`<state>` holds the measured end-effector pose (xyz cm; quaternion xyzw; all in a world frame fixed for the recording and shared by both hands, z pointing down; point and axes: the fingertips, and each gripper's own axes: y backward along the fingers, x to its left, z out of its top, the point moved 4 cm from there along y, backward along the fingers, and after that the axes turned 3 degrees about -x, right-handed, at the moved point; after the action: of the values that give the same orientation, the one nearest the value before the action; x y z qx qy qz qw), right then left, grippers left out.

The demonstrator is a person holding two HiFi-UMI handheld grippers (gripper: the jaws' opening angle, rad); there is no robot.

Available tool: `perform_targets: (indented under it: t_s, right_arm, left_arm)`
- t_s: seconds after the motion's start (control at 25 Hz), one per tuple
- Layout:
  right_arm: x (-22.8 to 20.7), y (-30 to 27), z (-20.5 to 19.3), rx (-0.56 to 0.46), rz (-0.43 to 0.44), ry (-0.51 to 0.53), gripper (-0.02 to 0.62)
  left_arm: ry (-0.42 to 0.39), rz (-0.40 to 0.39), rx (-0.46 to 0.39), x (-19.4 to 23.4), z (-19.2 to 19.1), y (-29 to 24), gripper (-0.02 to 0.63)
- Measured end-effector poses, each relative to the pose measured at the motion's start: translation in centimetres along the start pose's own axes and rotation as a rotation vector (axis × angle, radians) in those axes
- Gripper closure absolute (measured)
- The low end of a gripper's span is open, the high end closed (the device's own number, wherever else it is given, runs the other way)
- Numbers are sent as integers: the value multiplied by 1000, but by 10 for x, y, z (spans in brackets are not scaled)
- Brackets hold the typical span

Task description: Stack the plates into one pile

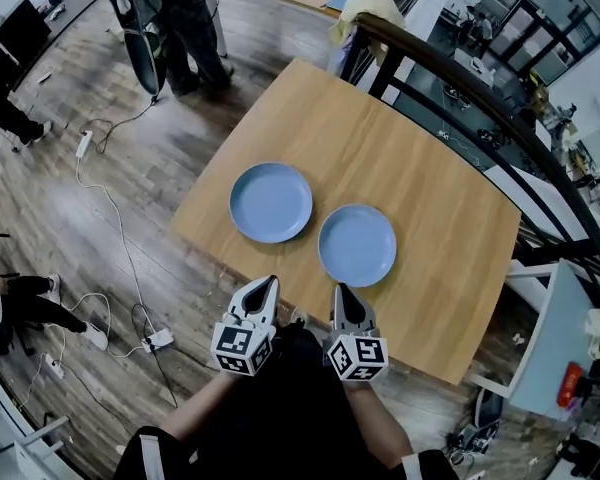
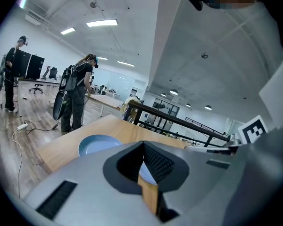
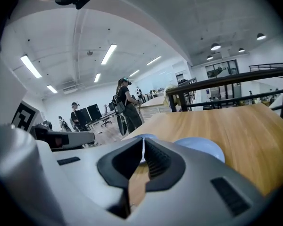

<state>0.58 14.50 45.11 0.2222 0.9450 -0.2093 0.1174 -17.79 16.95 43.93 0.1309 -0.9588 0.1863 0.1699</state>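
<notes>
Hovering closed and empty at the worktop's (image 1: 410, 148) six o'clock edge, left claw (image 1: 268, 283) and right claw (image 1: 342, 291) face the left plate (image 1: 271, 202) and right plate (image 1: 357, 245), unstacked at twelve o'clock, seemingly readying a first pick.

Open office — desks (image 2: 102, 98), monitors (image 2: 31, 66)

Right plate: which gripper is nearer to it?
Right. The right gripper sits just short of the right plate's near rim; the left gripper is farther, off to its left.
</notes>
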Motion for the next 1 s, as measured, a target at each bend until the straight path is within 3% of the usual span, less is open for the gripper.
perform_targets:
  t_s: [0.28, 0.48, 0.76, 1.0]
  right_arm:
    - [7, -14, 1, 21, 126, 21, 560]
    - [13, -23, 3, 31, 160, 22, 560]
    - [31, -44, 12, 2, 155, 31, 560]
    - [41, -71, 17, -11, 74, 12, 560]
  left_arm:
    - [0, 110, -30, 0, -1, 7, 583]
    - [0, 161, -42, 8, 4, 11, 583]
    - [-3, 149, -46, 36, 17, -4, 583]
    - [-12, 94, -15, 76, 38, -30, 583]
